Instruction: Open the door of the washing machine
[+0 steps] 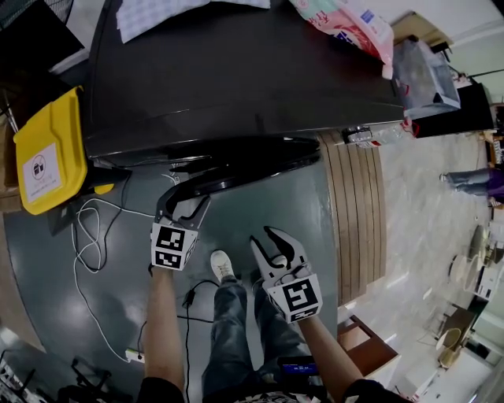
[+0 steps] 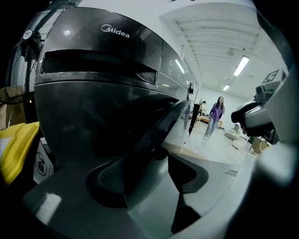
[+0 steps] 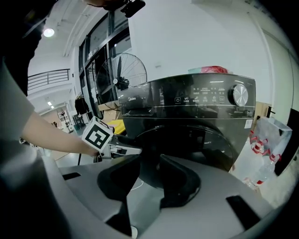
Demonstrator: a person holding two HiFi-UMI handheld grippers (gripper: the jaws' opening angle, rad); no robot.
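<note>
The door [image 1: 252, 167] stands ajar before the washing machine [image 1: 236, 71]; bin [image 1: 51, 146] at its left, bag [image 1: 350, 24] on top

Colours logged. The washing machine [image 1: 236, 79] is dark grey and its door [image 1: 244, 169] is glossy black. The bin [image 1: 51, 149] is yellow with a white label. The left gripper [image 1: 183, 203] and right gripper [image 1: 266, 240] are pale grey with black pads. Each of the 2 carries a white cube [image 1: 172, 246] with black square markers. We note a grey-green floor [image 1: 268, 197], pale tan boards [image 1: 354, 212] in stripes, a pink and white bag [image 1: 350, 22] and blue-grey jeans [image 1: 228, 330]. A distant person [image 2: 216, 112] wears a purple top.
</note>
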